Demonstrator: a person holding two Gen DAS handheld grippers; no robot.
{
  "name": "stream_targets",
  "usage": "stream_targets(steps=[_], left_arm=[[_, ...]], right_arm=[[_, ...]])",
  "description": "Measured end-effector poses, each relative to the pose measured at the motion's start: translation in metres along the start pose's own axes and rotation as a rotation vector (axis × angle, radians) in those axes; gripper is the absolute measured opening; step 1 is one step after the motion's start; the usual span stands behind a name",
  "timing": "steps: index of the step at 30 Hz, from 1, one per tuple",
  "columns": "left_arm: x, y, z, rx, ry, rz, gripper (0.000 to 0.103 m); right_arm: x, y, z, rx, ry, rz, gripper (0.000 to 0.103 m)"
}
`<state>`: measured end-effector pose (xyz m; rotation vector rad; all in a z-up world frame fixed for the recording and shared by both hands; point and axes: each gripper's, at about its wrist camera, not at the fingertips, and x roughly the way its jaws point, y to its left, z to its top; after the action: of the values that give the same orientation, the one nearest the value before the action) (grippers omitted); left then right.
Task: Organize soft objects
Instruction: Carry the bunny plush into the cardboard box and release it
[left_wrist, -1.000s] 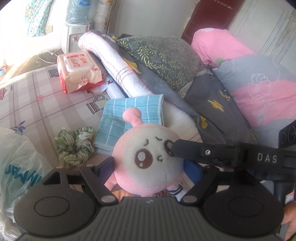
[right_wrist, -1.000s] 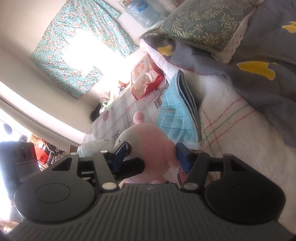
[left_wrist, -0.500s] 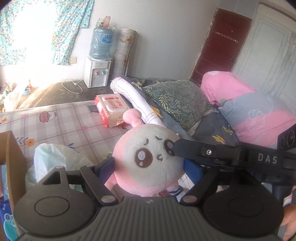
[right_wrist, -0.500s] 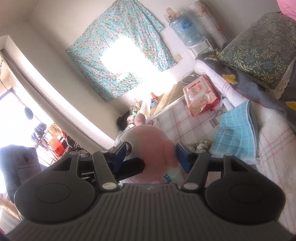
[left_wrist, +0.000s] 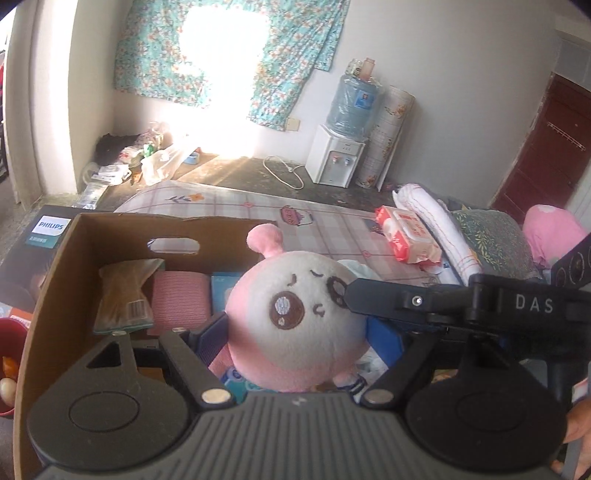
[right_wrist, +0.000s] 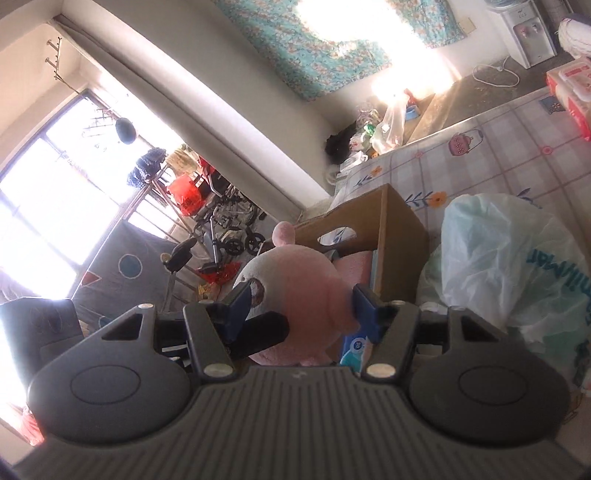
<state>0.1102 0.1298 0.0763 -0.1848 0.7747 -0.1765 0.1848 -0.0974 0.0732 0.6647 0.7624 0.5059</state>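
Note:
A round pink and white plush toy (left_wrist: 295, 317) with a sleepy face hangs between both grippers. My left gripper (left_wrist: 299, 332) is shut on it, its blue pads pressing the toy's left and right sides. My right gripper (right_wrist: 299, 314) is shut on the same plush toy (right_wrist: 295, 280), and one of its black fingers (left_wrist: 406, 302) reaches in from the right across the face. The toy hovers over an open cardboard box (left_wrist: 55, 277), which holds a brown packet (left_wrist: 125, 291), a folded pink cloth (left_wrist: 181, 299) and a blue item. The toy's legs are hidden behind the gripper body.
A checked mattress (left_wrist: 332, 225) lies behind the box, with a red wipes pack (left_wrist: 406, 236), a rolled white towel (left_wrist: 432, 218) and pillows at the right. A pale plastic bag (right_wrist: 517, 266) sits right of the box (right_wrist: 395, 229). A water dispenser (left_wrist: 336, 162) stands by the wall.
Both grippers have carried the plush toy up and away from the blue towel and bedding, across the mattress. It now hangs over the cardboard box, which has come into view.

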Motion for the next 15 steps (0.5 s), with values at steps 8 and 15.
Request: stream_targets(steps=[8, 15], left_arm=[[0.022, 0.089, -0.016, -0.105, 0.113, 0.127, 0.082], [0.063, 0.119, -0.030, -0.120, 0.227, 0.144, 0.075]], right_arm=[[0.119, 0.031, -0.033, 0.039, 0.197, -0.010, 0.061], [0.163, 0.034, -0.049, -0.030, 0.254, -0.112, 0.062]])
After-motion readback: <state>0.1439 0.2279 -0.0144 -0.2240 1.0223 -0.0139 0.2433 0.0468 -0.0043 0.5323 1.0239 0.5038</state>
